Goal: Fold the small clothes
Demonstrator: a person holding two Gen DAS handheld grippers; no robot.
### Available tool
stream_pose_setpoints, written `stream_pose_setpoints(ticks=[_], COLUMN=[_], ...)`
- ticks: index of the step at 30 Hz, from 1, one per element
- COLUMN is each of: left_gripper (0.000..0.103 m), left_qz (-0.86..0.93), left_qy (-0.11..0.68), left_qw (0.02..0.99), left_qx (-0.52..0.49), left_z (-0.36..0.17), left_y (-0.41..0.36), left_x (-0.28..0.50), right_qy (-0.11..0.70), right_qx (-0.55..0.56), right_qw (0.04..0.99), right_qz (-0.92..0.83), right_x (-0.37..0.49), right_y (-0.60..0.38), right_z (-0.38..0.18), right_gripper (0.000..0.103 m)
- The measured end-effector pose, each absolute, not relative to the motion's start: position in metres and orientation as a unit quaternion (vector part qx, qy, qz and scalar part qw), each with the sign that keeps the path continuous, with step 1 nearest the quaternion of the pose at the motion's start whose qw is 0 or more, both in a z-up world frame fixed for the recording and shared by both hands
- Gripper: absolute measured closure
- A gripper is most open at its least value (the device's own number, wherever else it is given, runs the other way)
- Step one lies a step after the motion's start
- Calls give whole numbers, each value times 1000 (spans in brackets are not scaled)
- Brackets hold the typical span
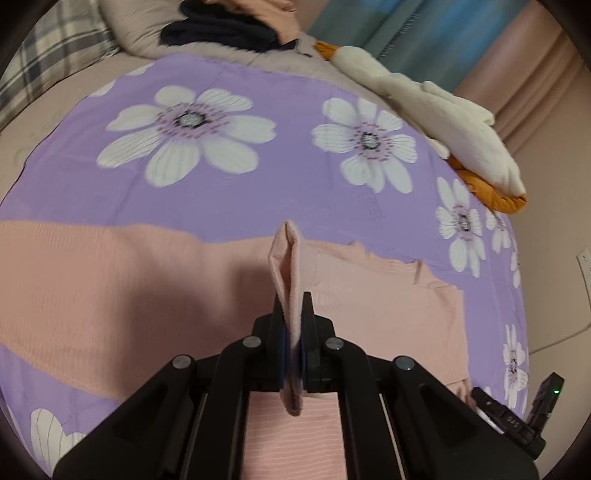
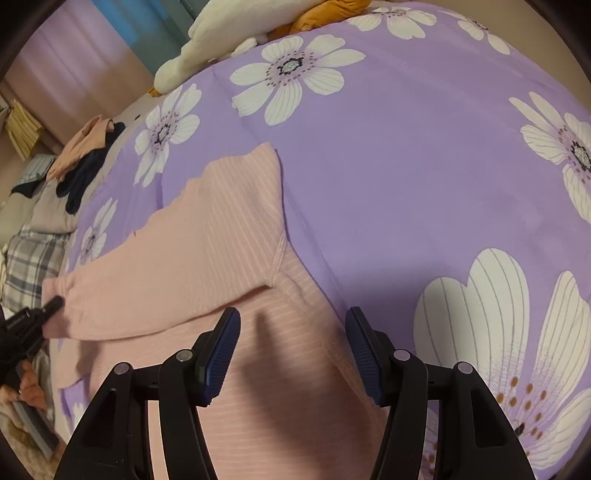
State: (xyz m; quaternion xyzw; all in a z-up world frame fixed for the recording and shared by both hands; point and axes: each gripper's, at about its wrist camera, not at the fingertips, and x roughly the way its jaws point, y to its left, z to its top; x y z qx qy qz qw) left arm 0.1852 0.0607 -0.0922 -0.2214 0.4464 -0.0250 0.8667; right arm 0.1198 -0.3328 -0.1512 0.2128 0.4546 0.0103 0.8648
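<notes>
Left gripper (image 1: 291,314) clamped on a raised fold of the pink top (image 1: 110,280), centre frame. Right gripper (image 2: 291,354) fingers apart, over the top's lower part. The top lies flat on the purple floral sheet (image 2: 406,166). Plush goose (image 1: 424,110) upper right.

Pink ribbed garment (image 2: 207,236) lies spread flat on the bed, one sleeve folded across the body; its cuff edge (image 1: 290,277) is raised, doubled over.

Bare purple bedspread (image 2: 406,184) lies open right of frame, while the plush goose (image 1: 424,107) and clothes pile (image 1: 229,26) crowd the top.
</notes>
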Motion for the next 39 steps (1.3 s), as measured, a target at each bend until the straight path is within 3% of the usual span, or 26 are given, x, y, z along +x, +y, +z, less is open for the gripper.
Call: stream_pose_setpoints(ticks=[12,18,20,23,29,39], left_gripper=[97,96,96,96,96,92], left_qz=[3,4,4,10,6,7], left_qy=[490,490,489,487,492,503], left_qw=[846,846,847,850,844,835], left_qx=[-210,-209,-209,-202,-212,-221], left_z=[-148,-147,-147,-145,-147,-156], left_y=[70,72,72,72,77,78], left_x=[189,188,187,185,184,187], right_qy=[445,462,471,477,444,477], right_qx=[215,228,222,192,174,151], right_qw=[869,856,853,857,878,866], right_qz=[17,36,42,30,21,-9], right_x=[130,154,161,167,154,171], right_y=[-334,-333,-329,-322,-320,-315], right_z=[-146,-158,-163,-163,-142,-168], right_gripper=[44,44,53,92,94,95])
